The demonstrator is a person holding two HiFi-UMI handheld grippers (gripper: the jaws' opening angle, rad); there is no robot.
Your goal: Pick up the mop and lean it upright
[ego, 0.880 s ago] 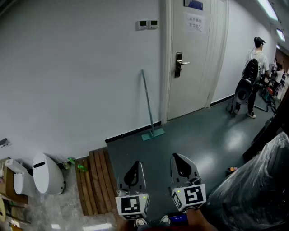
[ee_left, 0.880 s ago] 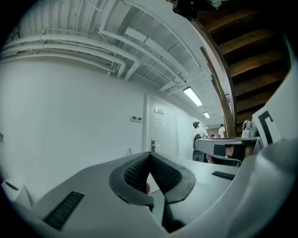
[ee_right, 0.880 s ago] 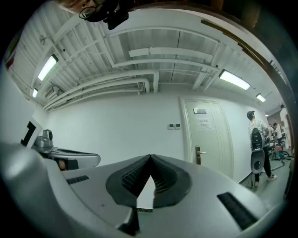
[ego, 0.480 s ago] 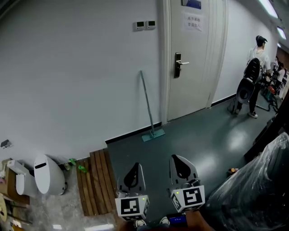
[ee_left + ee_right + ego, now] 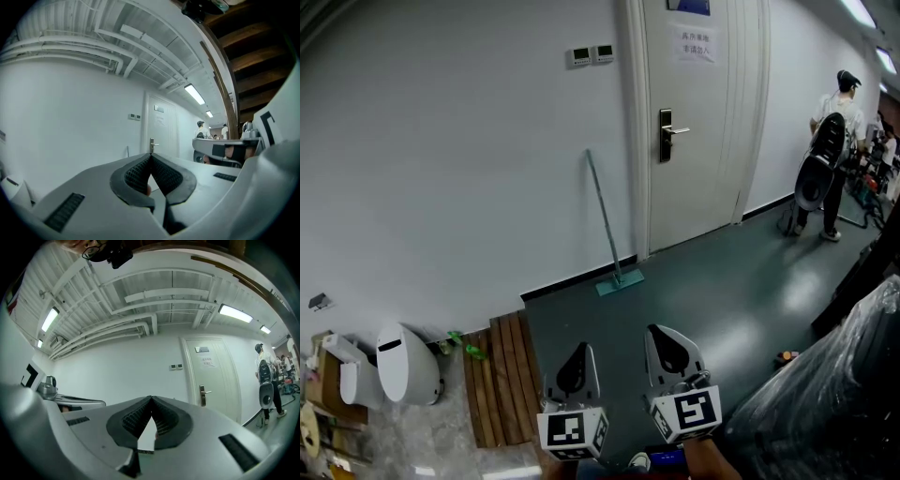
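The left hand-held gripper (image 5: 579,354) and the right hand-held gripper (image 5: 664,339) are held low and side by side, both pointing about level toward the white wall (image 5: 441,187). Each has its jaws pressed together, with nothing between them. The mop (image 5: 605,220) is well apart from both. It leans upright against the wall, just left of the door (image 5: 698,141), with its flat head on the floor (image 5: 712,291).

Mop (image 5: 604,217) leans upright against the wall (image 5: 441,169).
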